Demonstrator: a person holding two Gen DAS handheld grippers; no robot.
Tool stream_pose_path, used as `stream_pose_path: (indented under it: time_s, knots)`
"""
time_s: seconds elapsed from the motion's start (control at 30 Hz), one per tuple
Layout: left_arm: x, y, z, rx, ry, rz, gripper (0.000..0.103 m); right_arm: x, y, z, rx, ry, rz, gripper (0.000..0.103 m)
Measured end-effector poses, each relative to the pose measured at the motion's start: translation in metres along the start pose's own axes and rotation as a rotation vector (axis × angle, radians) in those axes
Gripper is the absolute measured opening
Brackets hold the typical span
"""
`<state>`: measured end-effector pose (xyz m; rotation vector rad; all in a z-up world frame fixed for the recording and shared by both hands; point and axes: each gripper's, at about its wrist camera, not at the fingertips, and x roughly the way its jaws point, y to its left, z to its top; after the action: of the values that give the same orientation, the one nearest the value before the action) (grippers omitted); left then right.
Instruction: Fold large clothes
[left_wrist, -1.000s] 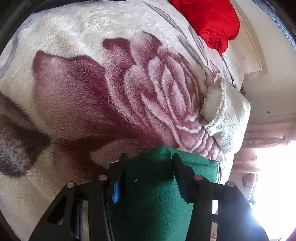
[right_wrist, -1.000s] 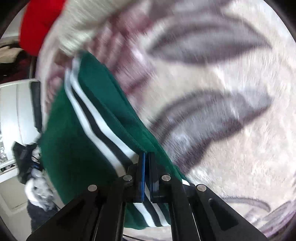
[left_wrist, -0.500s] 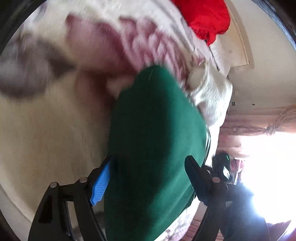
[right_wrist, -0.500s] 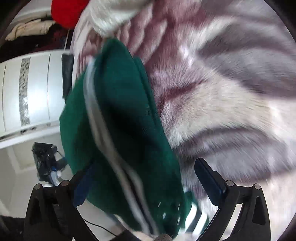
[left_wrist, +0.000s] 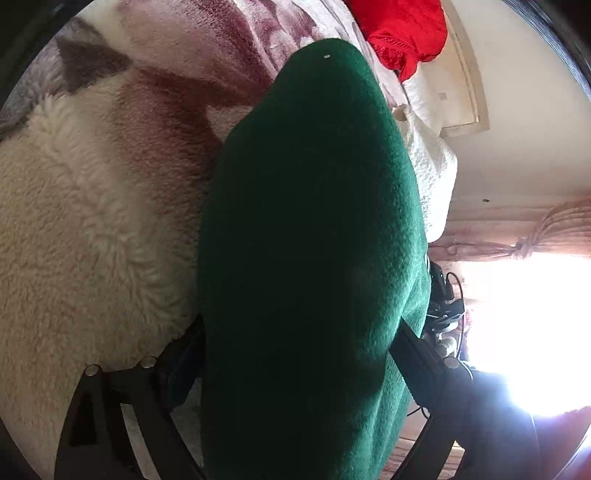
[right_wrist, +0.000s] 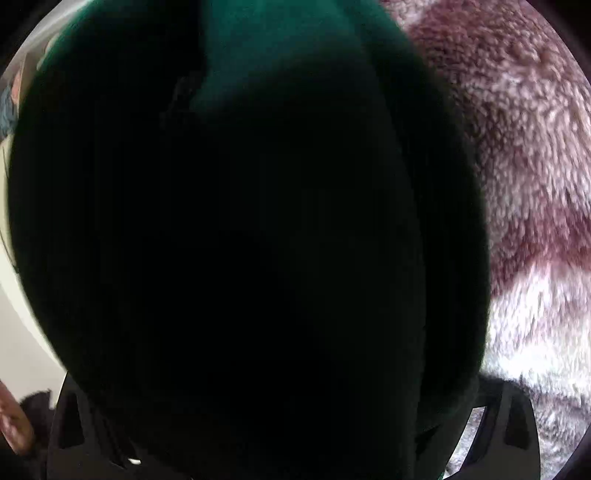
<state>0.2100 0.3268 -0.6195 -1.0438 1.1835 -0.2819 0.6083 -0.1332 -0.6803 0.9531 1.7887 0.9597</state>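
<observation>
On the bed's fleecy rose blanket (left_wrist: 92, 221) we see the green garment (left_wrist: 314, 240) between our left gripper's (left_wrist: 295, 354) opening jaws; right gripper (right_wrist: 280, 424) spread wide. Only our left view shows red cloth (left_wrist: 402, 33), curtain (left_wrist: 524, 236).

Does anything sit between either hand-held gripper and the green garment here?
Nothing visible does. The green garment already lies between the spread fingers of the left hand-held gripper, whose jaws are opening, and it fills the right wrist view right up against the lens. Only the fleece blanket lies around it.
</observation>
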Motion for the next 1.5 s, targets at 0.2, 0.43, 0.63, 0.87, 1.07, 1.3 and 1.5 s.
stream_pose_path:
  time_s: [0.2, 0.43, 0.63, 0.87, 1.07, 1.3, 1.5]
  knots:
    - [-0.007, -0.006, 0.019, 0.007, -0.014, -0.038, 0.092, -0.001, 0.015, -0.021, 0.013, -0.022, 0.167, 0.103]
    - [0.01, -0.012, 0.042, 0.033, 0.066, -0.048, 0.092, -0.004, -0.008, -0.022, 0.006, -0.031, -0.038, 0.1]
    - [0.009, -0.014, 0.041, 0.031, 0.055, -0.056, 0.092, 0.014, -0.003, -0.013, -0.004, 0.015, -0.061, 0.103]
    - [0.017, -0.033, 0.046, 0.04, 0.064, -0.04, 0.092, -0.007, -0.006, -0.022, 0.039, -0.011, -0.117, 0.103]
    - [0.018, -0.06, 0.058, 0.086, 0.01, -0.015, 0.077, 0.006, -0.009, -0.018, 0.065, -0.079, -0.103, 0.099]
    - [0.011, -0.097, 0.071, 0.128, 0.001, -0.051, 0.067, -0.014, 0.003, -0.039, 0.068, -0.205, -0.01, 0.055]
    - [0.003, -0.168, 0.108, 0.232, -0.017, -0.106, 0.067, -0.039, 0.027, -0.074, 0.032, -0.293, 0.068, 0.052]
